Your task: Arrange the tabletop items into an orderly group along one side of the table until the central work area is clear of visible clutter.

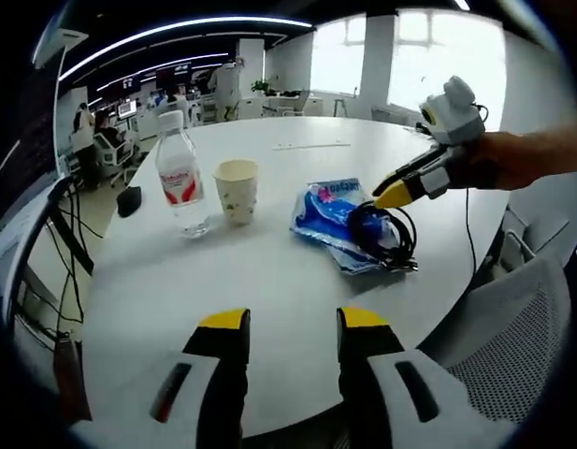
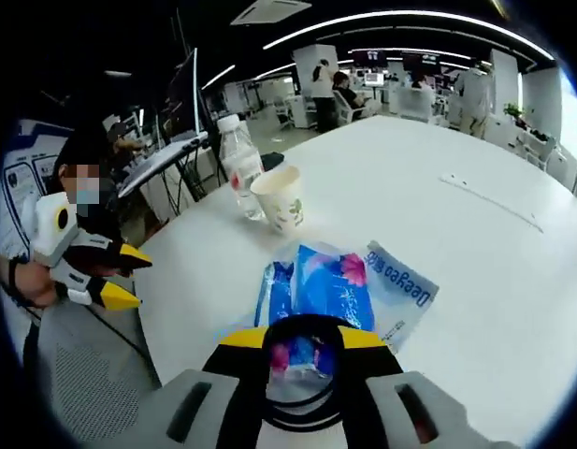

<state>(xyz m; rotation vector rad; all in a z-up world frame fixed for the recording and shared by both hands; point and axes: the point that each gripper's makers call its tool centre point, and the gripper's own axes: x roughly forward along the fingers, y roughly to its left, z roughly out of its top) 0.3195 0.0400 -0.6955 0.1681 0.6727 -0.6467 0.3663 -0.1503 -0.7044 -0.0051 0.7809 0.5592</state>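
Note:
On the round white table a clear water bottle with a red label stands next to a paper cup. To their right lies a blue packet with a black cable coil on top. My right gripper reaches in from the right, its tips at the coil's upper edge. In the right gripper view the coil sits between that gripper's parted jaws, over the packet; bottle and cup stand beyond. My left gripper hovers open over the near table edge, and appears again at the left.
A small black object lies near the table's left edge and a thin white strip at the far side. A grey mesh chair stands at the table's near right. Desks and people fill the office behind.

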